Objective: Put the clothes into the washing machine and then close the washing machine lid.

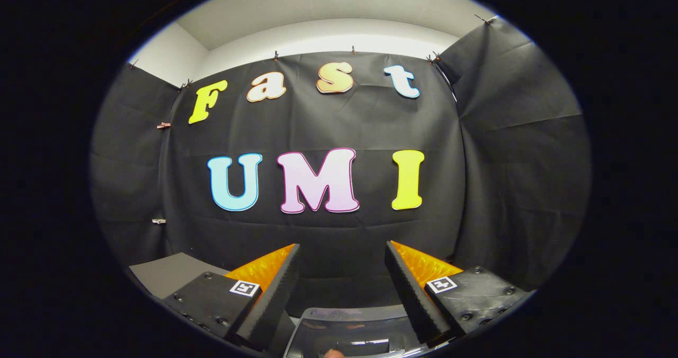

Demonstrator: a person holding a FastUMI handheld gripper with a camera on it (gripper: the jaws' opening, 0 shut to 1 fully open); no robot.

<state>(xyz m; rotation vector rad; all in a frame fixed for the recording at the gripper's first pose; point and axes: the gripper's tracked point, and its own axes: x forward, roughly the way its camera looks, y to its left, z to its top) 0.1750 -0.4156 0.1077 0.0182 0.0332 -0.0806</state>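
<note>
One gripper is seen at the bottom centre of the frame, its two fingers spread wide apart with nothing held between them. One square marker tag is carried on each finger mount, two in all. Between the finger bases, at the lowest centre, a glossy dark curved surface with a pale rim is partly seen; it is cut off below, and whether it belongs to the washing machine cannot be told. A small pale rounded shape at its bottom edge is too cropped to identify. A grey flat surface lies at the lower left, partly covered by the left finger mount. Black cloth wall stands beyond the fingers, clipped along its top under a white ceiling.
</note>
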